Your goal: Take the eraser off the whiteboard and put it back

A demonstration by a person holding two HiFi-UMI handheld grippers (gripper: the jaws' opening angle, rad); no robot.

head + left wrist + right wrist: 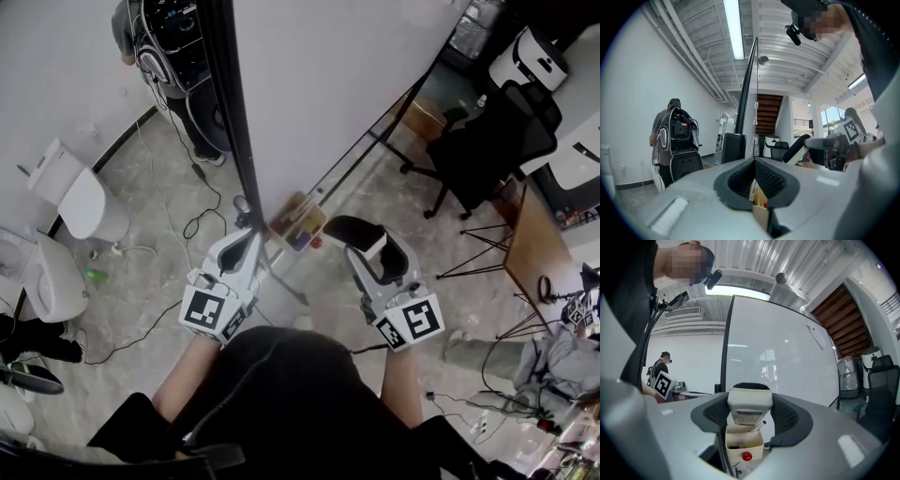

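A person, seen from above, holds a gripper in each hand before an upright whiteboard (328, 84).

At left, the left gripper (242, 251) points level beside the board's dark edge. Its fingers stand only narrowly apart and hold nothing.

In the middle, a small box (298, 225) of markers sits at the board's lower edge, just beyond both grippers.

At right, the right gripper (377, 261) has its fingers spread wide and pressed on the two sides of the eraser (749, 401). This is a pale block whose dark felt face seems turned toward the board. The eraser is in the air, in front of the board and above the box, and does not touch the board.

The first half of the task looks done, since the eraser is off the board. What is left is to carry it back to the board, set it there and let go.
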